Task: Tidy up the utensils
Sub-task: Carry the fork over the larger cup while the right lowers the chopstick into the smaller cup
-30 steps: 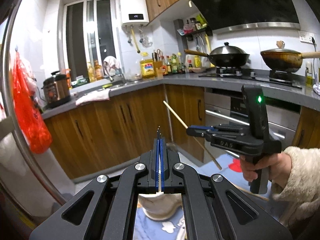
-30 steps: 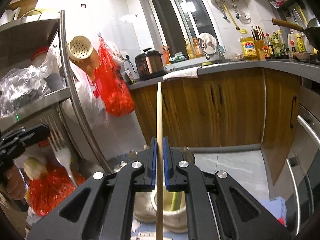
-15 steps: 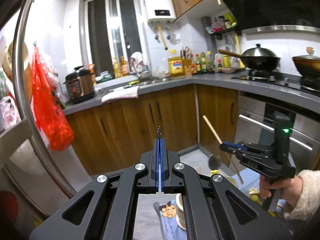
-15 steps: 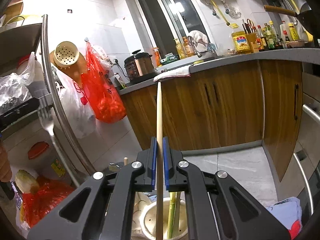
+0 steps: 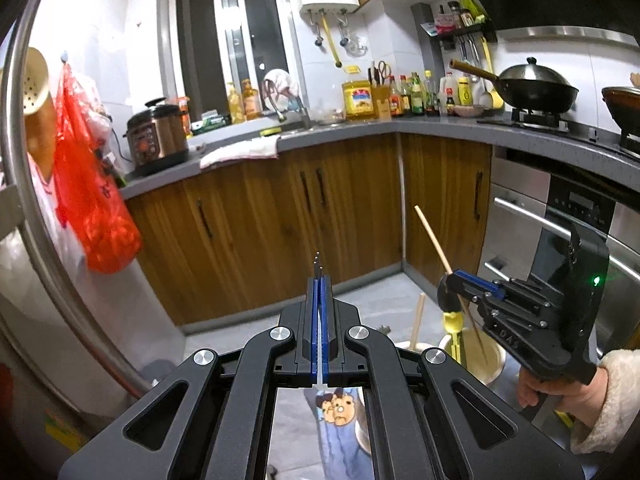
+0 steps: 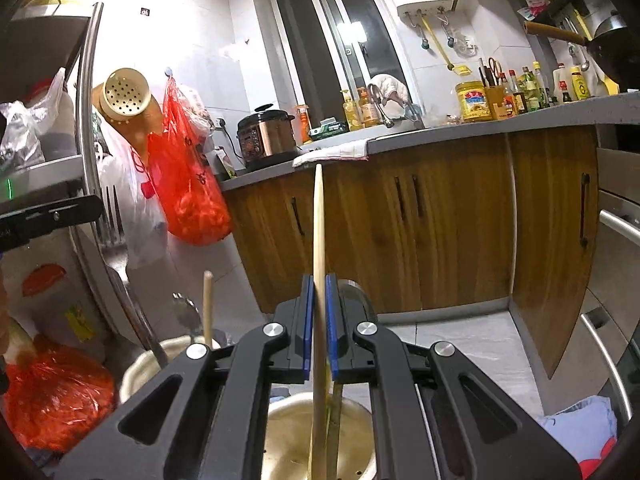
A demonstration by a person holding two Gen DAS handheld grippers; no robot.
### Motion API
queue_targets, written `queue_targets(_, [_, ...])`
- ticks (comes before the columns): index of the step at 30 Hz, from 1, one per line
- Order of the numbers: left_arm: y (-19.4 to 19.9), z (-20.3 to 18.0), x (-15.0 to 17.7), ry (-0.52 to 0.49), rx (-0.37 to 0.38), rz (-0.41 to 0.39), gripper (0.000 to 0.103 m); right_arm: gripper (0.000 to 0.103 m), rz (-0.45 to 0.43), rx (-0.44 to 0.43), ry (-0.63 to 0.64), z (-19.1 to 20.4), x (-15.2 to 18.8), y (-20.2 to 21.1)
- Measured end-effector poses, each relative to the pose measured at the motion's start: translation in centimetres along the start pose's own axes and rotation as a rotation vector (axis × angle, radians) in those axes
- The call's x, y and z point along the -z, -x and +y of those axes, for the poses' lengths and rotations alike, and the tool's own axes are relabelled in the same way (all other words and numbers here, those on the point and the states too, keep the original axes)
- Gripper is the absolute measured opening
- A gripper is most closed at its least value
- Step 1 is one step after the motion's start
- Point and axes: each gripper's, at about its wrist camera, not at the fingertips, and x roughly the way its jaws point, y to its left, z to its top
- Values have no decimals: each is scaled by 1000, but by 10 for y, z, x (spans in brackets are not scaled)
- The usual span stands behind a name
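My right gripper [image 6: 319, 284] is shut on a wooden chopstick [image 6: 318, 224] that stands upright, its lower end over a beige holder cup [image 6: 288, 436]. In the left wrist view this gripper [image 5: 450, 286] holds the chopstick [image 5: 434, 240] slanted above the beige cup [image 5: 486, 360]. My left gripper [image 5: 319, 280] is shut on a metal fork whose tines [image 5: 317, 260] poke out past the pads. The fork [image 6: 116, 248] also shows in the right wrist view, hanging over a white holder cup [image 6: 136, 372] with a chopstick [image 6: 207, 308] and a spoon [image 6: 186, 314] in it.
Wooden cabinets [image 5: 280, 216] under a grey counter [image 5: 340, 136] lie ahead. A curved metal rack post [image 5: 24, 184] and a red bag [image 5: 92, 200] are at the left. An oven [image 5: 560, 232] is at the right. A patterned cloth [image 5: 340, 416] lies below.
Both grippers have come lower over the cups. The right gripper's chopstick end now sits over the beige cup, and the fork has come down over the white cup.
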Motion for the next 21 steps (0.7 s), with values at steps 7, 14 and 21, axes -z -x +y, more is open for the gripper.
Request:
queue_targets(7, [-8, -10, 13, -2, 28, 22, 2, 6, 28, -12, 28, 2, 17, 1])
queue_targets(14, [-14, -22, 28, -10, 56, 44, 2, 6, 44, -23, 28, -2, 21, 12])
queue_targets(21, [-20, -28, 39, -6, 68, 66, 2, 6, 80, -13, 6, -10, 25, 17])
